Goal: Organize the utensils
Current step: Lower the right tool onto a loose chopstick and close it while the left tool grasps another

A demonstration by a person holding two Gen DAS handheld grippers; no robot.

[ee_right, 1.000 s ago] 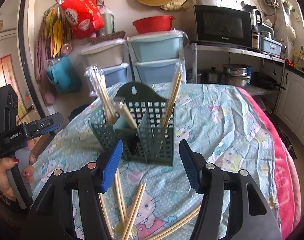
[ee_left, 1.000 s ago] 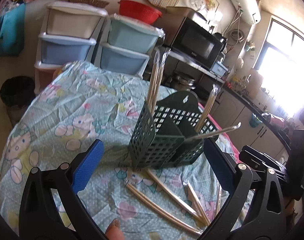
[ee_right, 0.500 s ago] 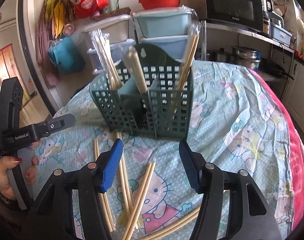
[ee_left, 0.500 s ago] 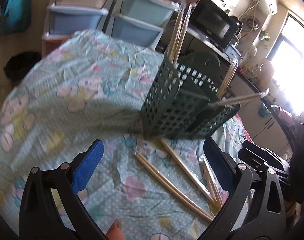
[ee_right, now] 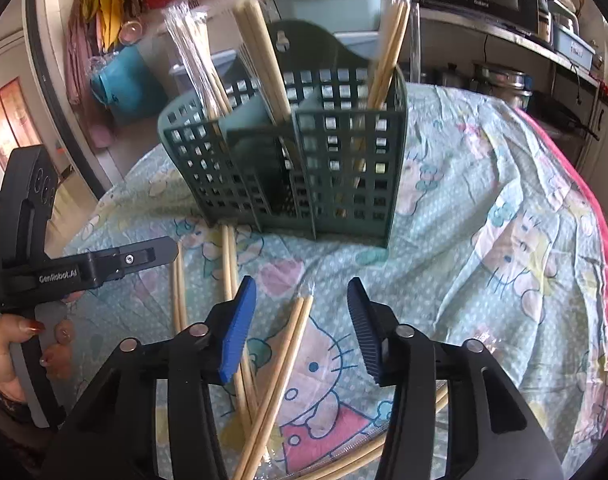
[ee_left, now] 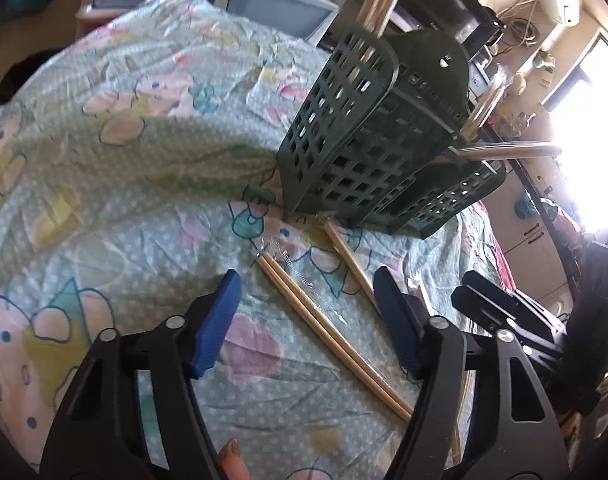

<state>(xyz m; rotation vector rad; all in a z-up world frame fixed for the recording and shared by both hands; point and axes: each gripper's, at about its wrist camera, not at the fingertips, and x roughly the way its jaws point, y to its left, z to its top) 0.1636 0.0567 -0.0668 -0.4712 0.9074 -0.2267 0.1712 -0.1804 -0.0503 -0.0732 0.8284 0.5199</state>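
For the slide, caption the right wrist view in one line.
Open right gripper poised over wrapped chopsticks lying on the tablecloth before a green utensil caddy.

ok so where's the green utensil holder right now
In the right wrist view the green utensil holder stands upright on the tablecloth, straight ahead of the open right claw, with loose chopsticks lying between them.

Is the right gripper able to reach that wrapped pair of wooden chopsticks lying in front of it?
Probably yes: the right gripper is open, the wrapped wooden chopsticks lie between its jaws, nothing covering them.
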